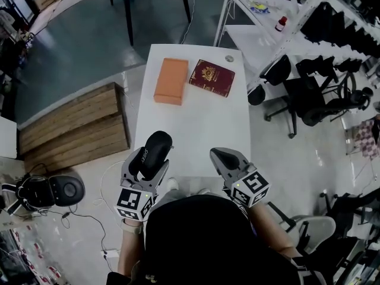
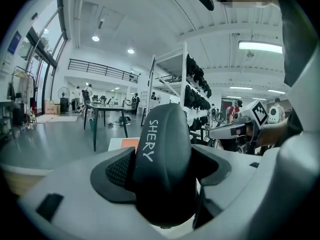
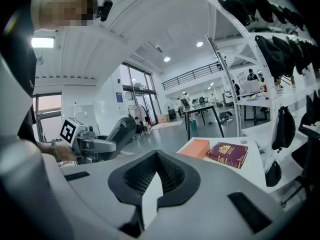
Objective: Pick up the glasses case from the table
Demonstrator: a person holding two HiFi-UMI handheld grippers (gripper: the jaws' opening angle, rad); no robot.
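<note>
A black glasses case marked "SHERY" is held off the white table, over its near left corner. My left gripper is shut on it. In the left gripper view the glasses case fills the space between the jaws and pokes out in front. My right gripper hovers at the table's near right corner, shut with nothing in it. The right gripper view shows its jaws closed together, with the left gripper and case off to the left.
An orange box and a dark red book lie side by side at the table's far end. A wooden pallet sits on the floor to the left. Black office chairs and white shelving stand to the right.
</note>
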